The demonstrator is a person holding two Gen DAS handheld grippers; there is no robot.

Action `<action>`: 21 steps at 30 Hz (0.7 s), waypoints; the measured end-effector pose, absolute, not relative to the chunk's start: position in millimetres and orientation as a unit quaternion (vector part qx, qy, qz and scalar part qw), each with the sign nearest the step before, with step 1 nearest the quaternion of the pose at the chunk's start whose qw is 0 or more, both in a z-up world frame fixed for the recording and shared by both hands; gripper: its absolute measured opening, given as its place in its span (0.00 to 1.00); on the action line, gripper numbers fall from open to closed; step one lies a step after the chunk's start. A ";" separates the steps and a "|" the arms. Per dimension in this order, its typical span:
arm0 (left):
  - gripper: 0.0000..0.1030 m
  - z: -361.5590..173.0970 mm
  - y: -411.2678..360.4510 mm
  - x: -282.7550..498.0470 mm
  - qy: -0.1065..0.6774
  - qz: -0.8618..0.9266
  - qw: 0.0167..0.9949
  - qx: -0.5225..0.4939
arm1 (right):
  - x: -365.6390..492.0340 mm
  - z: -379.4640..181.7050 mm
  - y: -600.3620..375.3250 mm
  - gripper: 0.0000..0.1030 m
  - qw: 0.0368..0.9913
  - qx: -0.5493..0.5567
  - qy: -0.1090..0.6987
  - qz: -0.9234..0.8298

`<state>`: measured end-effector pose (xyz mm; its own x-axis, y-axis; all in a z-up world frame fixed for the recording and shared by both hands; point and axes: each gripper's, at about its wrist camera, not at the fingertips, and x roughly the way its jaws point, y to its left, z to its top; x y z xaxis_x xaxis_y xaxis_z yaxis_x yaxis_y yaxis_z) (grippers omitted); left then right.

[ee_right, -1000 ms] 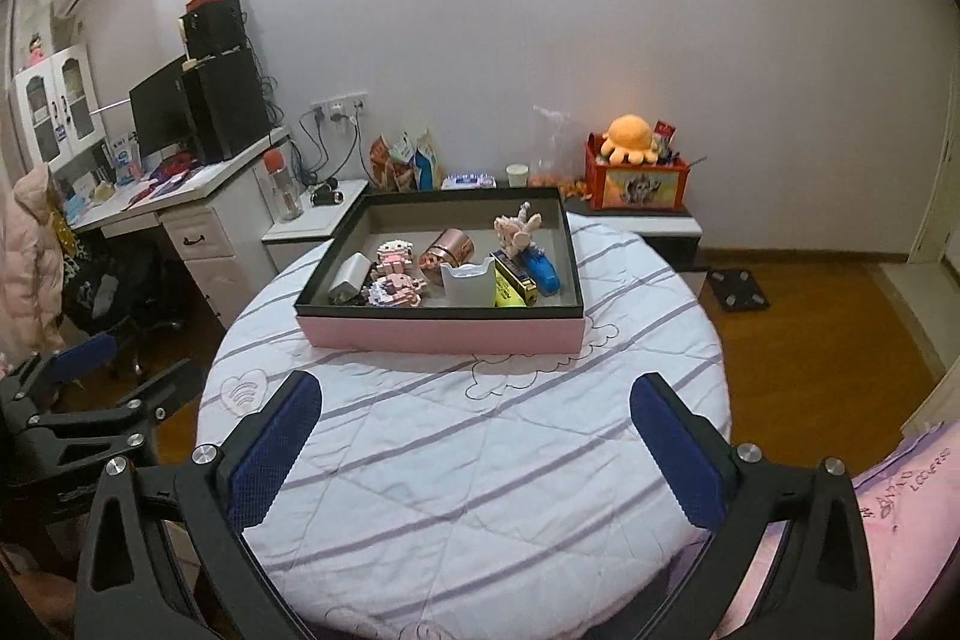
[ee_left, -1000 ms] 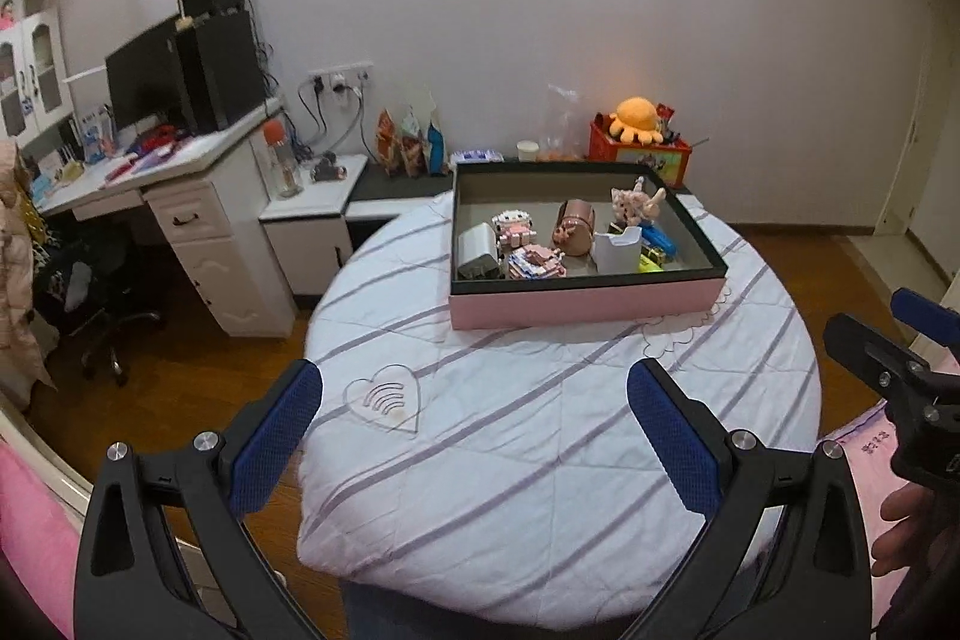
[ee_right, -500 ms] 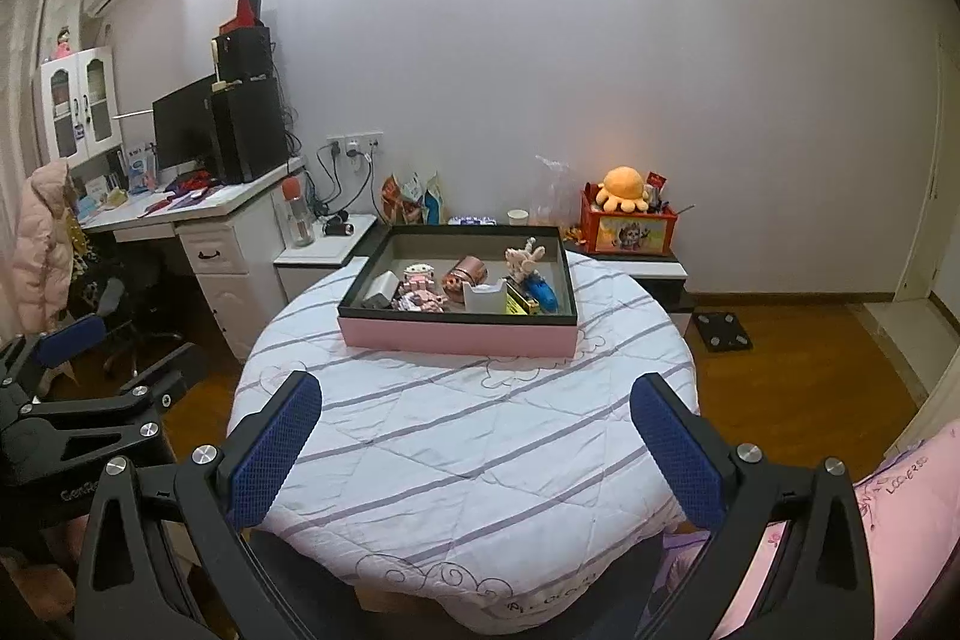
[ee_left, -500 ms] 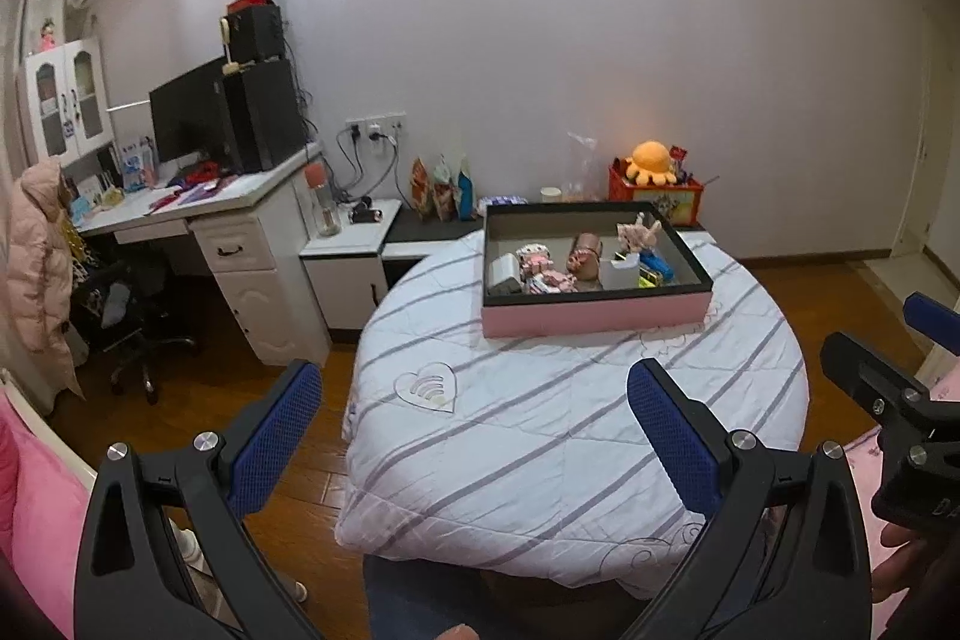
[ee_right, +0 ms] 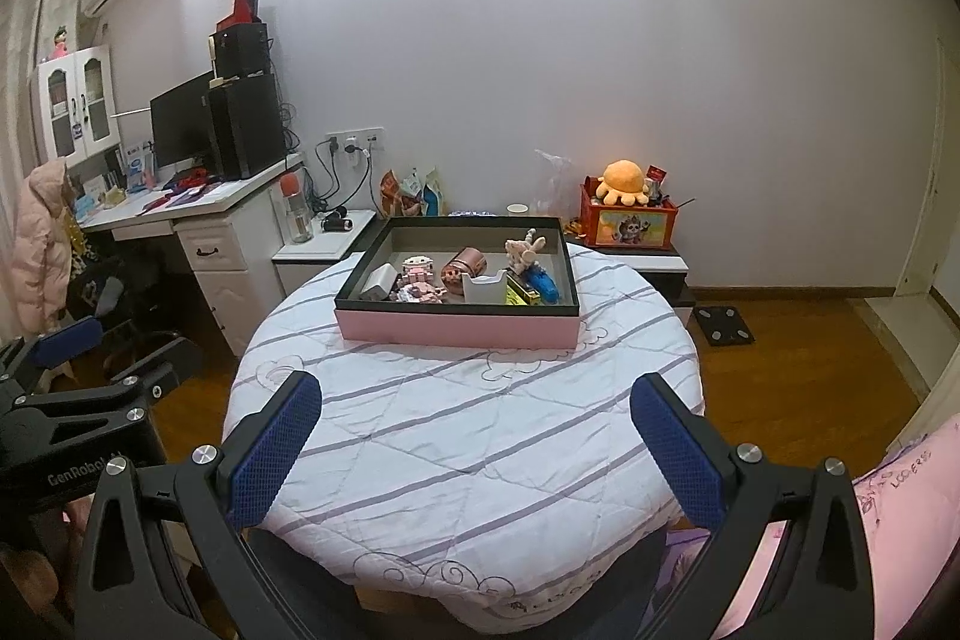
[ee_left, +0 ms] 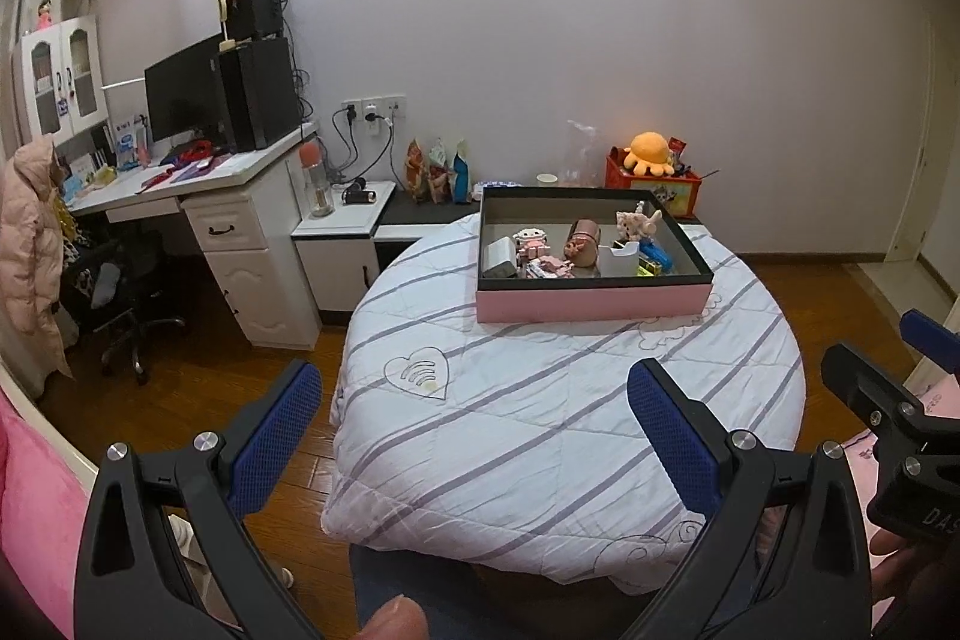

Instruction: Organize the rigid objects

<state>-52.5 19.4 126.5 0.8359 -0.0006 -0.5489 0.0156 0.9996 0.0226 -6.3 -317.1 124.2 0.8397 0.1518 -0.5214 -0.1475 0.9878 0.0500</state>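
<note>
Toys (ee_right: 462, 274), assorted, inside pink box (ee_right: 456, 328) on round desk (ee_right: 480, 436); left hand-held gripper (ee_left: 474, 418) and right hand-held gripper (ee_right: 474, 430) both wide, empty.

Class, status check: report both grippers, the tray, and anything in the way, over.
Left gripper open, empty. Right gripper open, empty. Tray of toys on table, far side, out of reach. Nothing in between.

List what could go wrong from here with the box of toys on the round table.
1. The pink box holds its items packed close: copper cup, white holder, block figure. Reaching for one may knock its neighbours.
2. The box sits on a quilted cloth that drapes over the table edge; snagging the cloth could drag the box.
3. Both the left hand-held gripper and right hand-held gripper are open and far back, so the approach is long.
</note>
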 end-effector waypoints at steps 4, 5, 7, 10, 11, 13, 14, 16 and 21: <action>1.00 125.9 15.4 -50.1 0.285 -0.003 0.958 0.021 | -4.9 123.6 -319.9 1.00 0.959 0.008 0.272 0.074; 1.00 125.5 14.6 -49.8 0.284 -0.003 0.959 0.022 | -4.9 123.6 -320.5 1.00 0.959 0.008 0.272 0.073; 1.00 125.1 13.9 -48.7 0.284 -0.006 0.959 0.021 | -4.8 123.3 -320.5 1.00 0.960 0.008 0.271 0.073; 1.00 126.0 14.9 -48.9 0.281 -0.010 0.959 0.015 | -4.7 123.2 -320.3 1.00 0.959 0.008 0.272 0.074; 1.00 126.5 14.9 -48.6 0.280 -0.011 0.960 0.014 | -5.2 123.1 -319.8 1.00 0.959 0.008 0.272 0.074; 1.00 127.2 14.5 -48.6 0.278 -0.013 0.960 0.015 | -5.6 123.2 -319.1 1.00 0.959 0.007 0.272 0.074; 1.00 127.4 14.6 -48.4 0.279 -0.014 0.960 0.015 | -5.5 123.2 -319.0 1.00 0.959 0.007 0.272 0.074; 1.00 127.3 14.0 -47.8 0.281 -0.017 0.959 0.014 | -5.7 123.4 -319.1 1.00 0.959 0.008 0.273 0.074; 1.00 126.7 12.0 -47.3 0.284 -0.019 0.958 0.017 | -6.3 124.2 -318.2 1.00 0.960 0.008 0.271 0.073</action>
